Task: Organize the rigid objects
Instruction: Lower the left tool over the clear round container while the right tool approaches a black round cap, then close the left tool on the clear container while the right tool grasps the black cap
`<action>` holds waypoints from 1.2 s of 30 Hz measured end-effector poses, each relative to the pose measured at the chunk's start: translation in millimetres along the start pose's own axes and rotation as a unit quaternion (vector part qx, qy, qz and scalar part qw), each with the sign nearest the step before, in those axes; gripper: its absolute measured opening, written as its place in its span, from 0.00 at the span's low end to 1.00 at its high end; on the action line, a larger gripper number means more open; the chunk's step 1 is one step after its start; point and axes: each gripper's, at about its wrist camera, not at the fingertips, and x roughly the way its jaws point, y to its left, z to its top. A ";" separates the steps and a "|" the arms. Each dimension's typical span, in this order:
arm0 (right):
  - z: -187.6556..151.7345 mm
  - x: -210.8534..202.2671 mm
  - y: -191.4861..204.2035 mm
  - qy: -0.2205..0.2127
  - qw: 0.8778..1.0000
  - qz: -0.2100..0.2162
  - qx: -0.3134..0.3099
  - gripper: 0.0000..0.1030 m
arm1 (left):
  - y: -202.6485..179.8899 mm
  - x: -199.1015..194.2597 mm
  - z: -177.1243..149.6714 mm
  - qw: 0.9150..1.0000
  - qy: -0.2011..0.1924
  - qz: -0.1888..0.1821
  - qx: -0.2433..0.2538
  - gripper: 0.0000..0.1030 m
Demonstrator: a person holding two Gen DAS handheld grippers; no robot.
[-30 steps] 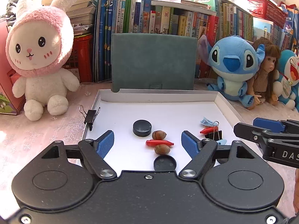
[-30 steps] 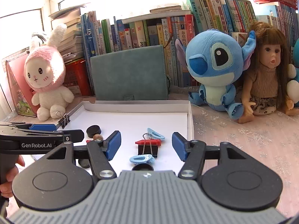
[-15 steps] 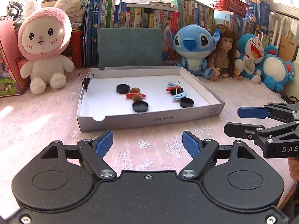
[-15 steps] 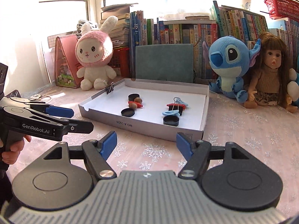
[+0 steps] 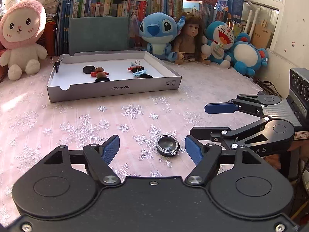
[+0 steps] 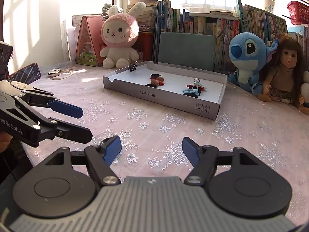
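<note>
A white shallow box (image 5: 114, 90) (image 6: 160, 96) on the table holds two groups of small things: black discs, nuts and a red piece (image 5: 98, 73) on the left, binder clips and a black disc (image 5: 138, 71) on the right. A small round black case with a clear lid (image 5: 167, 146) lies on the tablecloth between my left gripper's open fingers. My left gripper (image 5: 152, 149) is open and empty. My right gripper (image 6: 152, 149) is open and empty, well in front of the box. In the right wrist view the case (image 6: 104, 136) is mostly hidden behind the fingers.
A black binder clip (image 5: 57, 65) is clipped on the box's left wall. Plush toys and a doll (image 5: 188, 38) line the back before a row of books. A phone (image 6: 26, 73) and a cord lie at the far left. The right gripper (image 5: 251, 119) sits beside my left one.
Both grippers have pulled back from over the box to the near table. The round black case has come into view between my left fingers. Both stay open.
</note>
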 end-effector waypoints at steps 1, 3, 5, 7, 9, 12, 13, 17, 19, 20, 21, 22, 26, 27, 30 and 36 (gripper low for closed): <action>-1.9 -0.6 1.0 0.002 1.000 -0.001 -0.004 0.78 | -3.7 2.5 1.5 1.000 0.000 -0.001 0.008 0.66; -4.8 -1.5 2.5 0.005 1.000 -0.002 -0.011 0.78 | -10.4 7.8 1.9 1.000 0.003 -0.002 0.021 0.57; -8.0 -2.5 4.2 0.008 1.000 -0.005 -0.019 0.78 | -15.4 12.8 1.8 1.000 0.007 -0.003 0.030 0.50; -10.1 -2.5 4.5 0.011 1.000 -0.006 -0.020 0.78 | -19.9 19.7 1.6 0.999 0.012 -0.006 0.035 0.46; -11.8 -1.8 4.2 0.015 1.000 -0.005 -0.018 0.78 | -21.2 25.4 1.0 0.999 0.016 -0.009 0.034 0.37; -13.8 -1.1 6.1 0.018 1.000 0.000 -0.018 0.78 | -21.7 29.4 1.7 0.999 0.023 0.000 0.030 0.26; -14.2 -1.2 7.2 0.018 1.000 0.003 -0.020 0.78 | -21.3 28.2 2.1 0.999 0.019 0.000 0.029 0.26; -14.6 -0.2 15.1 0.016 0.999 0.017 -0.024 0.78 | -16.8 19.9 6.7 1.000 0.005 0.006 0.026 0.26; -13.9 2.4 20.1 0.015 0.999 0.026 -0.021 0.78 | -12.1 15.3 9.6 1.000 0.000 0.012 0.017 0.26; -13.2 4.2 23.4 0.013 0.999 0.030 -0.020 0.78 | -9.9 13.9 10.9 1.000 -0.002 0.018 0.015 0.26; -12.7 6.0 26.8 0.011 0.999 0.034 -0.019 0.78 | -7.1 12.1 12.7 1.000 -0.004 0.026 0.012 0.26; -11.9 8.3 30.7 0.010 0.999 0.037 -0.019 0.78 | -5.7 11.5 13.7 0.999 -0.006 0.034 0.011 0.26; -9.1 17.2 45.7 0.009 0.999 0.034 -0.024 0.75 | 3.6 13.3 17.9 0.997 0.002 0.075 -0.005 0.26; -8.6 19.0 48.5 0.010 0.999 0.033 -0.025 0.73 | 7.3 14.5 18.4 0.997 0.005 0.081 -0.012 0.26; -7.5 22.4 54.3 0.015 0.999 0.030 -0.023 0.54 | 13.7 18.6 19.3 0.996 0.008 0.090 -0.021 0.26; -0.4 25.7 52.9 0.017 1.000 0.005 -0.005 0.36 | 20.1 27.7 23.0 0.994 0.006 0.107 -0.033 0.26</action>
